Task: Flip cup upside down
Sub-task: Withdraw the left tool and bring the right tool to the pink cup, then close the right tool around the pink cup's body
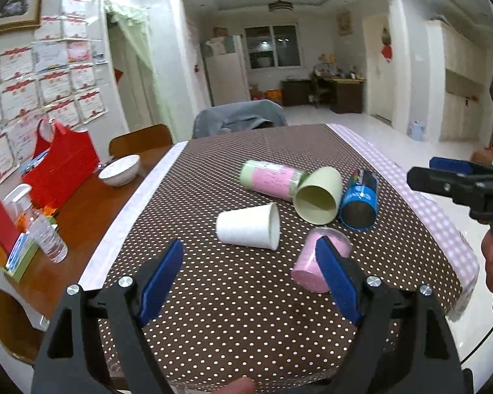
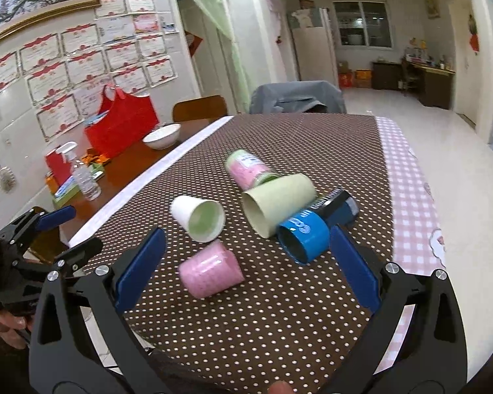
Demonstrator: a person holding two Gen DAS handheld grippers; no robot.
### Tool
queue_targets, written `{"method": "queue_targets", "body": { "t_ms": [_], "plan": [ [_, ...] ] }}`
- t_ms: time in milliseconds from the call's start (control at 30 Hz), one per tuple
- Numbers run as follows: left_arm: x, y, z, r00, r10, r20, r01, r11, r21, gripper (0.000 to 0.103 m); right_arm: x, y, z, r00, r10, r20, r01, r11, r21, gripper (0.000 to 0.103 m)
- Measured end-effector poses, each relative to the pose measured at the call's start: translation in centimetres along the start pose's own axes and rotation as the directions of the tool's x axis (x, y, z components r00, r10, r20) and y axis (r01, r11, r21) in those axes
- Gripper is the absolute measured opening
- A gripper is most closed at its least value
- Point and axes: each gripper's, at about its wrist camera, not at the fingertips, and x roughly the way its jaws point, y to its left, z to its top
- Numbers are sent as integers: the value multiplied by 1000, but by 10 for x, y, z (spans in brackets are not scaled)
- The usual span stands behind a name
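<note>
Item: five cups lying on their sides in a cluster on the brown white-dotted tablecloth, toward the table's right edge with the pink checked border.

- White tapered paper cup, leftmost, mouth facing the right edge.
- Small pink ribbed plastic cup, nearest the front edge; in the left wrist view the left gripper's right pad is partly covering it.
- Pale green plastic cup, touching a tall pink-and-green labelled tumbler behind it.
- Blue and black printed cup, just beside the pale green one.

Tools: left gripper and right gripper, both hovering wide apart, holding nothing.

Handling note: which cup is meant cannot be told; the pink one is lying closest. Judged best practice: closing the pads across the ribbed wall mid-body, lifting clear of its neighbours, rotating until the mouth is facing down, setting the rim flat before letting go. A light cup is likely rolling if nudged off-centre.
</note>
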Motion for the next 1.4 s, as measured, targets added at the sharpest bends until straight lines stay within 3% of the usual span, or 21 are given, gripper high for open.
{"method": "queue_targets", "body": {
  "t_ms": [367, 700, 833, 1167, 1333, 1400],
  "plan": [
    [-18, 17, 2, 997, 61, 39, -58, 996, -66, 81, -7, 26, 11, 991, 121, 56, -114, 987, -110, 97],
    [-29, 21, 4, 994, 89, 63, -84, 993, -86, 81, 5, 39, 16, 964, 267, 18, -255, 936, -241, 97],
    [-29, 24, 4, 994, 95, 62, -89, 992, -93, 81, 13, 47, 15, 967, 253, -24, -247, 912, -329, 97],
    [-16, 28, -2, 994, 105, 27, -102, 990, -99, 81, 49, 55, 10, 934, 250, -255, -352, 770, -532, 97],
    [-7, 31, -5, 994, 112, 3, -111, 989, -96, 81, 73, 62, 3, 906, 191, -377, -407, 638, -654, 97],
    [-4, 34, -6, 993, 117, -7, -117, 988, -101, 81, 84, 68, -5, 886, 154, -437, -443, 557, -702, 97]
  ]
}}
